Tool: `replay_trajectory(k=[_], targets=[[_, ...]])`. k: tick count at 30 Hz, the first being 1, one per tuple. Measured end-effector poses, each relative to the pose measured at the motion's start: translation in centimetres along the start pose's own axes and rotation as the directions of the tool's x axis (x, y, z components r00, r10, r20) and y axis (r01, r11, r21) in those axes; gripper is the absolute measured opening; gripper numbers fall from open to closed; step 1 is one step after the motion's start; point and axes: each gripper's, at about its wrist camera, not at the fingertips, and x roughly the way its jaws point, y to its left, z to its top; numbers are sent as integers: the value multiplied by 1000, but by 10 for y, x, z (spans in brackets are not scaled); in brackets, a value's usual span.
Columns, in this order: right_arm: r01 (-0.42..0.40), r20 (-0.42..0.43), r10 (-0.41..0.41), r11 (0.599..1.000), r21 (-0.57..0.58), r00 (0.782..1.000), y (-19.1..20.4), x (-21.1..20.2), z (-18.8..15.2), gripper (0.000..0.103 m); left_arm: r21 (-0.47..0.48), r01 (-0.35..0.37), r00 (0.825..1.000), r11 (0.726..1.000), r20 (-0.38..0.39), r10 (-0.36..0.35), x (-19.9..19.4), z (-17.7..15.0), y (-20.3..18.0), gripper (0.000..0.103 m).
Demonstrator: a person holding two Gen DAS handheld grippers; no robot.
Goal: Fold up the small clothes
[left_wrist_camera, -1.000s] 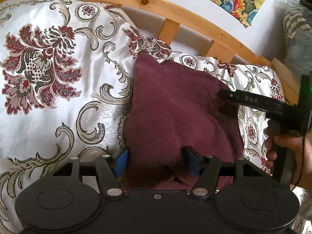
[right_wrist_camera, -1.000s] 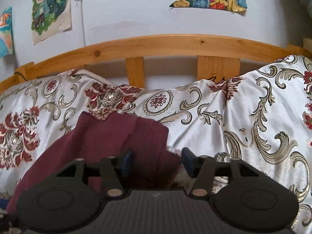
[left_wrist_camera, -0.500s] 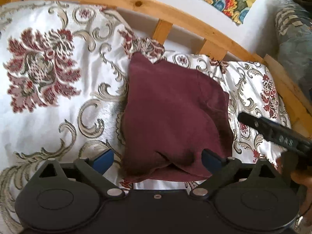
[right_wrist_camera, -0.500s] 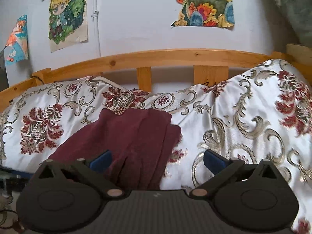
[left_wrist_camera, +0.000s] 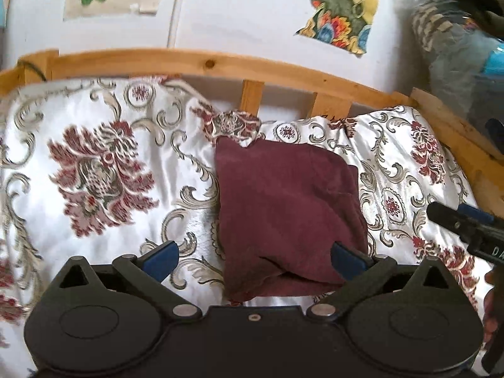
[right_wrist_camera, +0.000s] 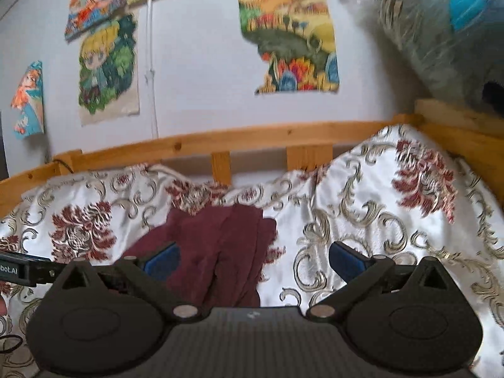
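Observation:
A maroon garment lies folded into a rough rectangle on the flowered bedspread. It also shows in the right wrist view. My left gripper is open and empty, lifted back from the garment's near edge. My right gripper is open and empty, raised above the garment's right side. The right gripper's body shows in the left wrist view to the right of the garment. The left gripper's body shows at the left edge of the right wrist view.
A wooden bed rail runs along the far side, with a side rail at right. Posters hang on the white wall. A bundle of bagged bedding sits at the upper right.
Both grippers opened, let go of the maroon garment and pulled up and back. The garment now lies folded on the bedspread.

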Motion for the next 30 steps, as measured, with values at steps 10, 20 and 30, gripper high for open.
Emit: replay_trajectory(k=[10,20,30], targets=[[36,109,-31,998,-50,994,26,-55,-4,103,136,-28,997,990,71,19,-58,-16,4,102],[49,92,-48,999,-11,995,41,-96,-21,103,107,-8,995,994,103,-3,-87,-34,17,102],[128,49,-127,991,-26,991,58,-115,-54,103,117,27,996,993,76,-36,-74,-72,6,102]])
